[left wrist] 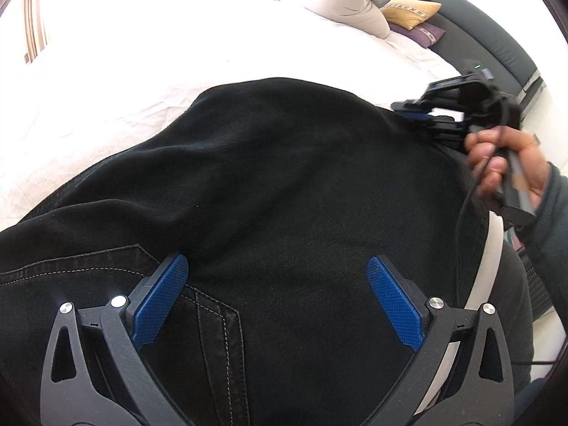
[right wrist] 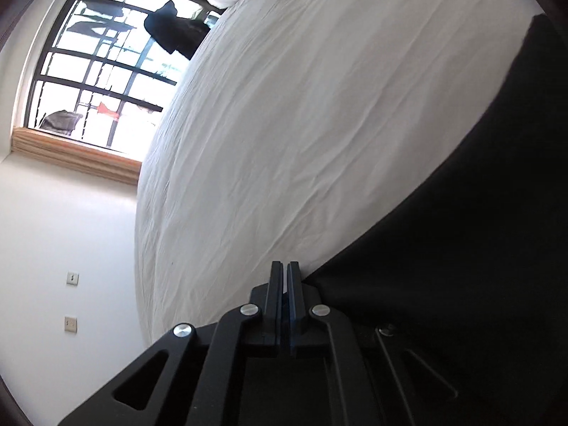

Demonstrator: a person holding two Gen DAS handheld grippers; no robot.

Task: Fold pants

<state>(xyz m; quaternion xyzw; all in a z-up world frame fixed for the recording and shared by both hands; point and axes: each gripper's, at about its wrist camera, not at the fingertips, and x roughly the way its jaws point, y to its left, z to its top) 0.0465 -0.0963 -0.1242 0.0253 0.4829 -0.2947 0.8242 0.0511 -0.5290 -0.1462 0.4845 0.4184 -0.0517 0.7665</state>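
Note:
Black pants (left wrist: 284, 177) lie spread on a white bed (left wrist: 142, 71), with a stitched pocket seam (left wrist: 213, 312) near the bottom of the left wrist view. My left gripper (left wrist: 277, 258) hovers just over the fabric, open, its blue pads (left wrist: 163, 298) wide apart with nothing between them. A hand (left wrist: 504, 163) holds my right gripper (left wrist: 408, 108) at the pants' far right edge. In the right wrist view its fingers (right wrist: 284, 266) stand almost together, pinching the edge of the pants (right wrist: 461, 248) where cloth meets sheet (right wrist: 284, 106).
A beige pillow (left wrist: 358, 0), a yellow cushion (left wrist: 408, 12) and a purple one (left wrist: 422, 33) sit by the dark headboard (left wrist: 497, 46). A barred window (right wrist: 99, 71) and a wall with outlets (right wrist: 72, 278) lie beyond the bed's far side.

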